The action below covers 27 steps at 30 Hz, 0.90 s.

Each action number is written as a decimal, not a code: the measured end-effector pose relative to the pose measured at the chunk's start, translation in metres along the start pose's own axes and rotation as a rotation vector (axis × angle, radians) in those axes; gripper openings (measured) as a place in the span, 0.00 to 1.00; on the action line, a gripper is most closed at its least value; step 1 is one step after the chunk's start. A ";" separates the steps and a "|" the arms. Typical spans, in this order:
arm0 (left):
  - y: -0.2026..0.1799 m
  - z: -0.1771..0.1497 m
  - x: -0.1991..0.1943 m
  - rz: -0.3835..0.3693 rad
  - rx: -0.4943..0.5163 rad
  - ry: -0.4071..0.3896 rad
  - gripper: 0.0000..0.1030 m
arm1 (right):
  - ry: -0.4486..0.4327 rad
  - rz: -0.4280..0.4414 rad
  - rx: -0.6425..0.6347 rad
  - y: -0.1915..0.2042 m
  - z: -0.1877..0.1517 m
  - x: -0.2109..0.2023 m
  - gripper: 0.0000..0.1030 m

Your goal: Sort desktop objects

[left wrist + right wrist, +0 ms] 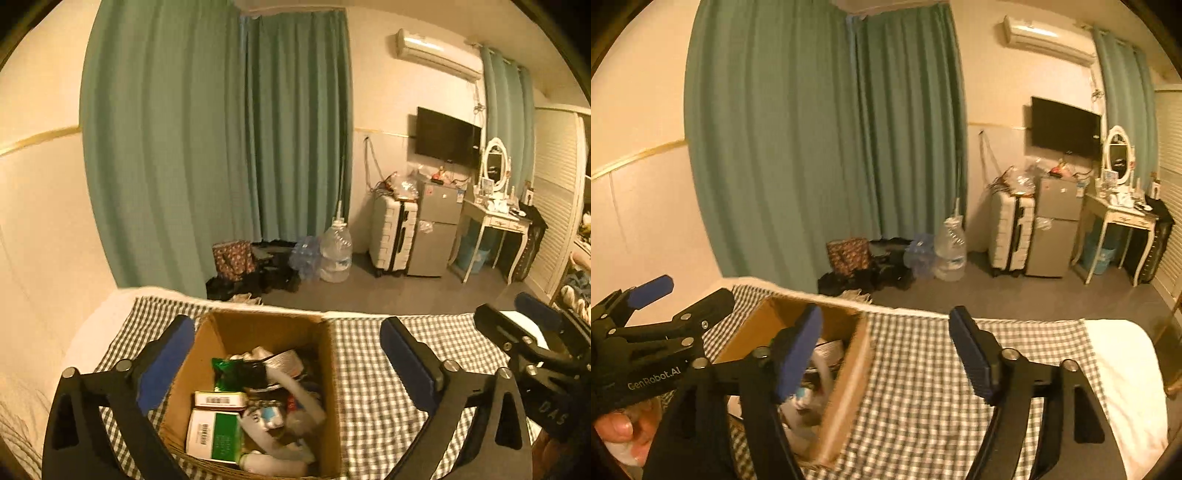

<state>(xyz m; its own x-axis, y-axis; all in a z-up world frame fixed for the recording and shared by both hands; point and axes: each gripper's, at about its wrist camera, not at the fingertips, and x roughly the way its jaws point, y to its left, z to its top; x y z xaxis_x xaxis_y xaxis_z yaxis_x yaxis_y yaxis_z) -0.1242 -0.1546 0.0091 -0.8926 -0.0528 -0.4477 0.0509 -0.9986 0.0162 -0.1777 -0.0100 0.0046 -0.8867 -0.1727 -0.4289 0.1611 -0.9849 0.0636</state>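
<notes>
An open cardboard box (221,332) stands on a checked cloth (373,387) on the bed. It holds several objects: a green and white carton (216,435), a small red box (221,399), a green packet (227,373) and white tubes (295,391). My left gripper (291,354) is open and empty, held above the box. My right gripper (886,350) is open and empty, over the cloth just right of the box (849,373). Each gripper shows in the other's view, the right one (517,317) and the left one (679,291).
Green curtains (221,147) hang behind the bed. On the floor are bags (232,258), water bottles (334,251), a white suitcase (391,236), a small fridge (436,229) and a dressing table (495,218). A white blanket (1126,369) lies at the right.
</notes>
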 end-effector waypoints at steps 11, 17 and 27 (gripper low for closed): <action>-0.078 0.016 -0.050 -0.025 0.086 -0.061 1.00 | -0.037 -0.088 0.018 -0.074 0.004 -0.076 0.91; -0.108 0.017 -0.067 -0.055 0.075 -0.080 1.00 | -0.053 -0.135 0.008 -0.106 0.001 -0.112 0.95; -0.157 0.007 -0.079 -0.102 0.110 -0.083 1.00 | -0.078 -0.184 0.017 -0.150 -0.005 -0.155 1.00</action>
<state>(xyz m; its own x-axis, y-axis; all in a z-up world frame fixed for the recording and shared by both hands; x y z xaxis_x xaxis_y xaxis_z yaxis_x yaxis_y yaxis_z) -0.0649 0.0063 0.0478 -0.9249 0.0534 -0.3765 -0.0875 -0.9934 0.0740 -0.0621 0.1651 0.0570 -0.9313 0.0100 -0.3641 -0.0133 -0.9999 0.0066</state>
